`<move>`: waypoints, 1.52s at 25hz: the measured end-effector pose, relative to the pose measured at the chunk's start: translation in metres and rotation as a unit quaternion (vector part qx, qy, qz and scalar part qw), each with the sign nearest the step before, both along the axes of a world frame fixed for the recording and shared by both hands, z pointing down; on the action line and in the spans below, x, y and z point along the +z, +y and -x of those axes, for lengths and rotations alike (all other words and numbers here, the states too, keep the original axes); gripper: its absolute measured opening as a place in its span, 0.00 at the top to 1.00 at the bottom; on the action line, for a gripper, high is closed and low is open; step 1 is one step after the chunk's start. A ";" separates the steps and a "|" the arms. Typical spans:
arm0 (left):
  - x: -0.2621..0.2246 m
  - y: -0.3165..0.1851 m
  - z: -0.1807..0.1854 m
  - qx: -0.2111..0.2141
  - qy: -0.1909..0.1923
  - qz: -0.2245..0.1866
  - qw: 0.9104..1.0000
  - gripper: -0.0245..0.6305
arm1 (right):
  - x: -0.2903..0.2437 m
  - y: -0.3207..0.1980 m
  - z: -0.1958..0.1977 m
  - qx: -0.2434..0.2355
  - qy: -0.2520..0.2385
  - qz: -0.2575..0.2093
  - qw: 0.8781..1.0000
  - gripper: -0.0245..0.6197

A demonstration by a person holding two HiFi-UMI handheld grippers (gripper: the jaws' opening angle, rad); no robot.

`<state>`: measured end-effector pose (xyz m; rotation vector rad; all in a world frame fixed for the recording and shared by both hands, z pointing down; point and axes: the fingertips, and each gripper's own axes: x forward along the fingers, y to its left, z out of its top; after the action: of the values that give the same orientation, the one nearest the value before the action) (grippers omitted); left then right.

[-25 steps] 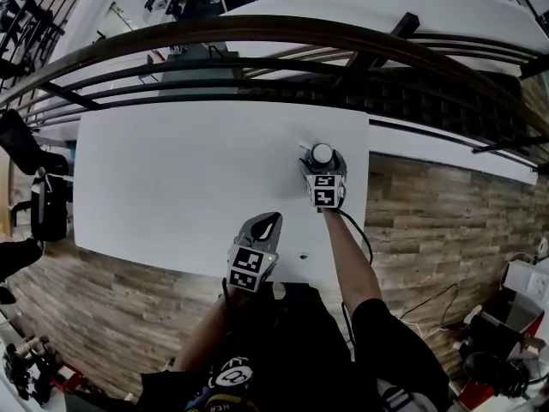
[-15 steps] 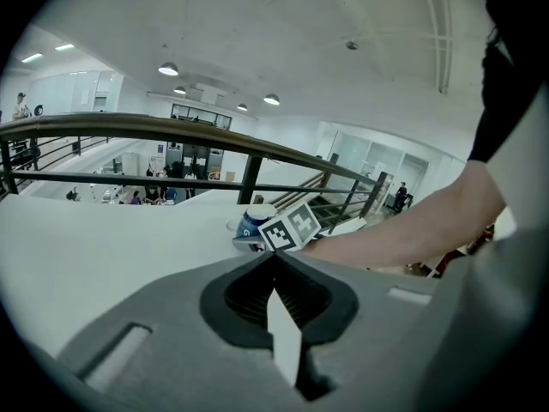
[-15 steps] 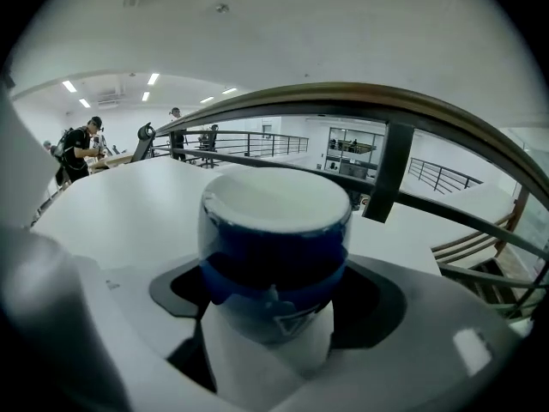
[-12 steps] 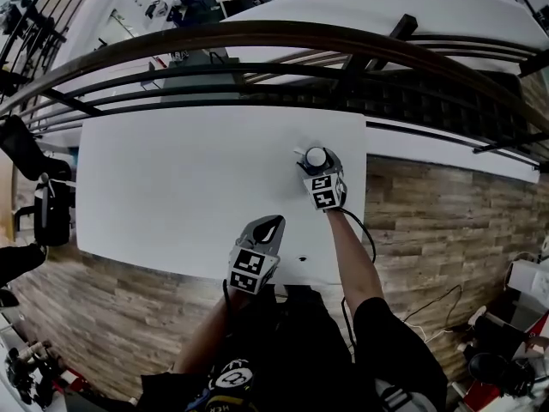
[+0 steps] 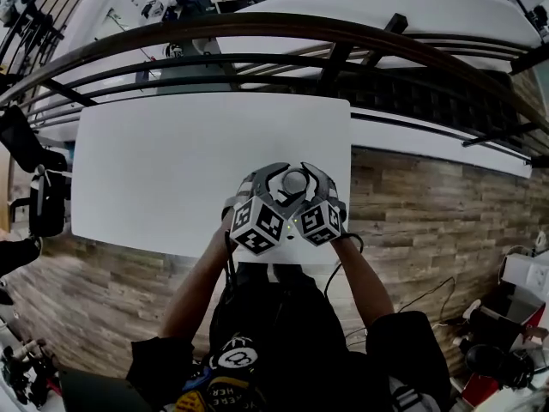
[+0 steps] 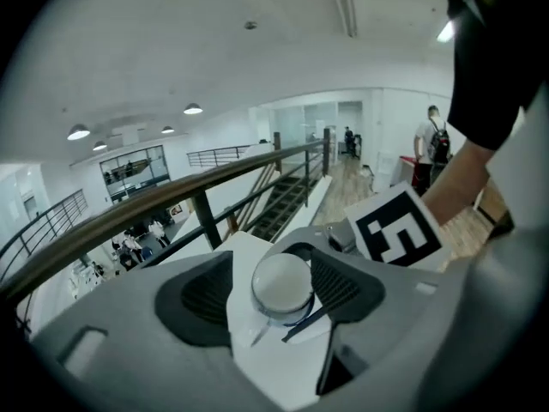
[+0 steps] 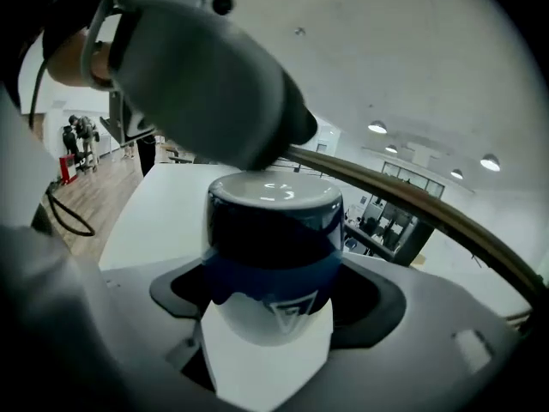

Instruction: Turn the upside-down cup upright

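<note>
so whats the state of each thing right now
cup: upside down, base facing up, gripped
right hand-held gripper: shut on the cup
left hand-held gripper: jaws opening, cup between them, pads not pressing on it

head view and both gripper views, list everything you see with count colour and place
table: one, white, centre of head view
cup: one, dark blue and white, base up, between both tools
railing: one, dark, beyond the table
floor: wood planks, right of the table
left tool: one, grey, jaws opening around the cup
right tool: one, grey, shut on the cup
forearms: two, bare, behind the tools
</note>
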<state>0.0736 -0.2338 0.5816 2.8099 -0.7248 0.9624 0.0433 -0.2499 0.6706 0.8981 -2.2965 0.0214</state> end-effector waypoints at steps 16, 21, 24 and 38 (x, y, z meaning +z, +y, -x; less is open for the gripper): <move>0.000 0.066 -0.030 0.004 0.039 0.167 0.985 0.46 | -0.040 0.070 -0.037 -0.068 0.170 -0.073 0.980 0.35; -0.002 0.069 -0.023 -0.004 0.096 0.208 0.973 0.46 | -0.041 0.076 -0.034 -0.108 0.206 -0.066 0.970 0.35; -0.002 0.064 -0.011 -0.027 0.170 0.263 0.949 0.47 | -0.044 0.083 -0.027 -0.159 0.178 -0.049 0.970 0.35; -0.028 0.030 0.055 -0.118 0.478 0.383 0.782 0.47 | -0.136 0.072 -0.035 -0.078 -0.442 0.207 0.869 0.50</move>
<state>0.0184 -0.2038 0.5534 1.9621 -0.3648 -0.2546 0.0780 -0.1782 0.5347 0.5038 -2.9935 1.0087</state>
